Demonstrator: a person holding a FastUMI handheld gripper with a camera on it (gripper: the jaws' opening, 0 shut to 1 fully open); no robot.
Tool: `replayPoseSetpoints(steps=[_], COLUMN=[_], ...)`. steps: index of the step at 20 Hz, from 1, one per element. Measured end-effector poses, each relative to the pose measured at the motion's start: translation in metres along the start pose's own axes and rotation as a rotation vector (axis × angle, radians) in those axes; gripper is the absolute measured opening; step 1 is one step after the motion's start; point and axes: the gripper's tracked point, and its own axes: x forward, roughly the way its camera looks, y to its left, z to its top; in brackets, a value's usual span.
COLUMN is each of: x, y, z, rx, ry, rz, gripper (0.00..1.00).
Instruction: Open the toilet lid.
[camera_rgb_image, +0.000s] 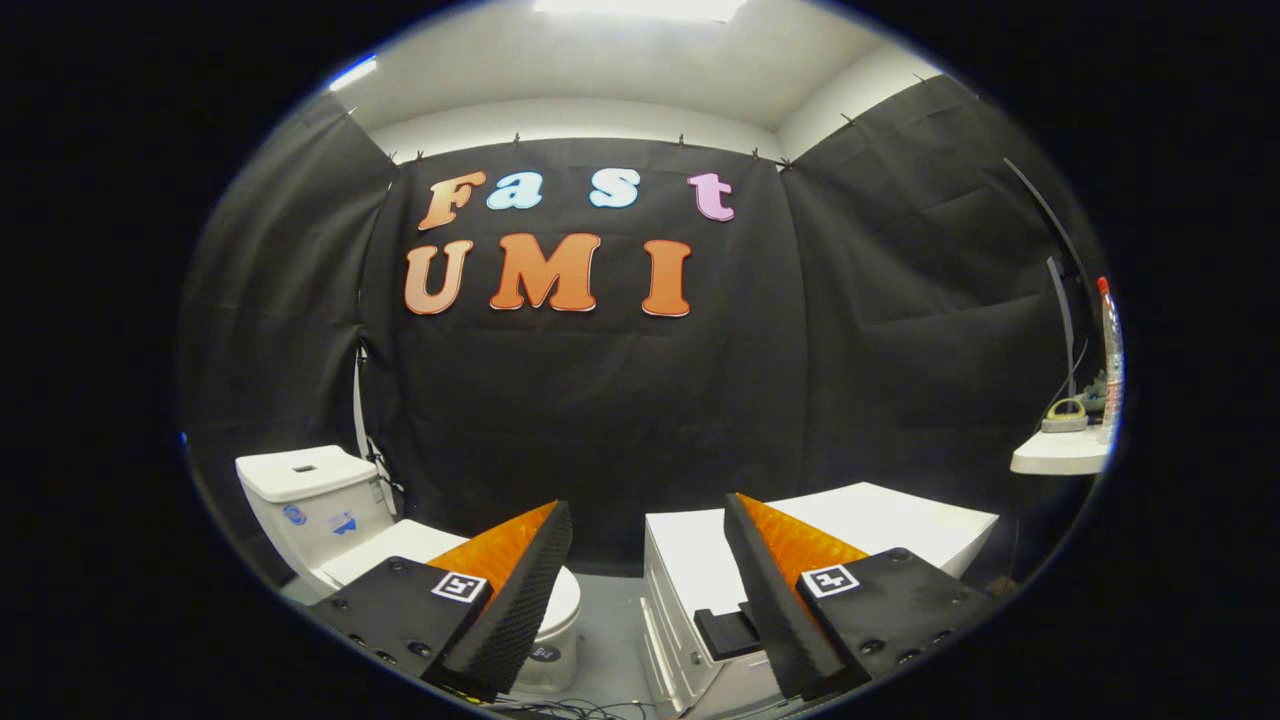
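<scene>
We saw the gripper (648, 590) held up in the air with its two fingers spread well apart and nothing between them; through the gap showed the grey floor (610, 640) and the black cloth wall (600, 420). The toilet (330, 530) stood at the lower left of the frame, its white tank (305, 490) against the cloth, and the toilet lid (400, 550) lay down flat over the bowl, partly hidden behind the left finger (510, 590). Just right of centre at the bottom stood a white cabinet (880, 525), partly covered by the right finger (770, 590). At the far right of the frame we noted a small white shelf (1060, 455) with a clear bottle (1110, 360) on it.
</scene>
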Motion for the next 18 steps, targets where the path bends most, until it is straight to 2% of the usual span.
replayPoseSetpoints(steps=[2,4,8,11,14,18], x=[-0.004,-0.004,0.006,0.018,0.01,0.013], y=[0.008,0.042,0.128,0.157,0.171,0.145], z=[0.022,0.013,-0.041,-0.093,-0.158,-0.223], rx=[-0.048,-0.019,0.058,0.125,0.298,0.327], ry=[-0.062,-0.042,0.057,0.174,0.376,0.504], rz=[-0.006,0.011,0.085,0.079,0.055,-0.08], gripper=[0.98,0.99,0.98,0.99,0.99,0.99])
